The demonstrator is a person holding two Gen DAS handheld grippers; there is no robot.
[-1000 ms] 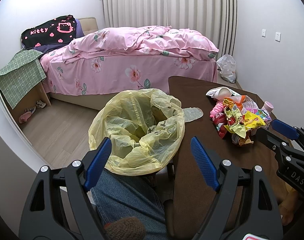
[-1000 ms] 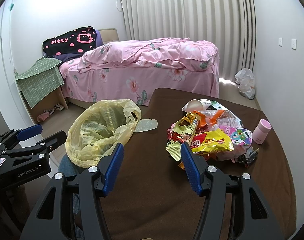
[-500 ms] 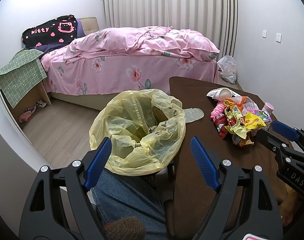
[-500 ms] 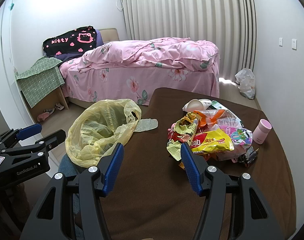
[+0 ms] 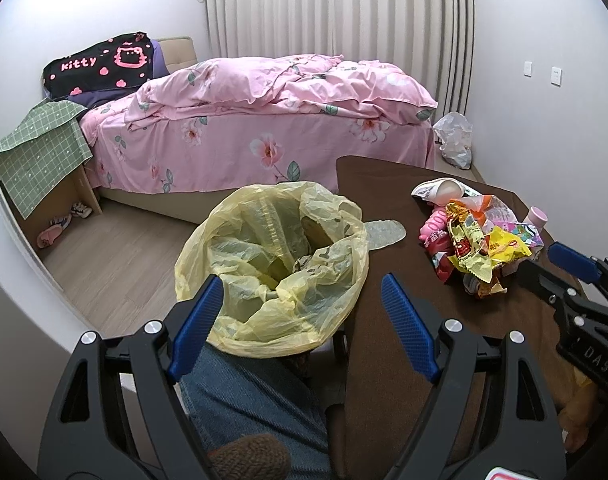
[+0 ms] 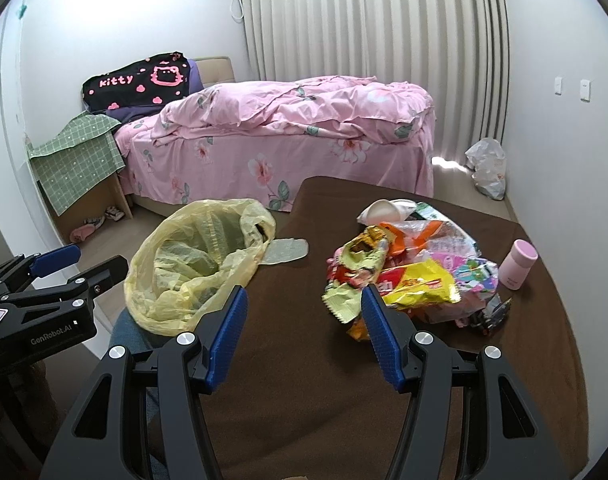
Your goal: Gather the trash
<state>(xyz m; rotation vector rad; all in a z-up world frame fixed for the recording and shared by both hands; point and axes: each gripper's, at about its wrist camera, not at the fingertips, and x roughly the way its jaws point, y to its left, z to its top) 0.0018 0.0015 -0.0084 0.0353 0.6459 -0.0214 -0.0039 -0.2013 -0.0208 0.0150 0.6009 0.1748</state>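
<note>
A yellow trash bag (image 5: pixel 275 264) stands open beside the brown table's left edge; it also shows in the right wrist view (image 6: pixel 195 264). A pile of snack wrappers (image 6: pixel 412 276) lies on the table (image 6: pixel 304 380), also seen in the left wrist view (image 5: pixel 480 244). A clear plastic wrapper (image 6: pixel 283 250) lies on the table next to the bag. My left gripper (image 5: pixel 301 320) is open and empty, just in front of the bag's mouth. My right gripper (image 6: pixel 301 320) is open and empty above the table, left of the wrapper pile.
A pink cup (image 6: pixel 518 264) stands right of the pile. A pink bed (image 6: pixel 287 140) fills the back of the room. A white plastic bag (image 6: pixel 488 168) lies on the floor by the right wall. A cardboard box under a green cloth (image 5: pixel 39 148) stands at left.
Both grippers have hardly moved; the left wrist view has drifted slightly. Nothing was picked up or let go.
</note>
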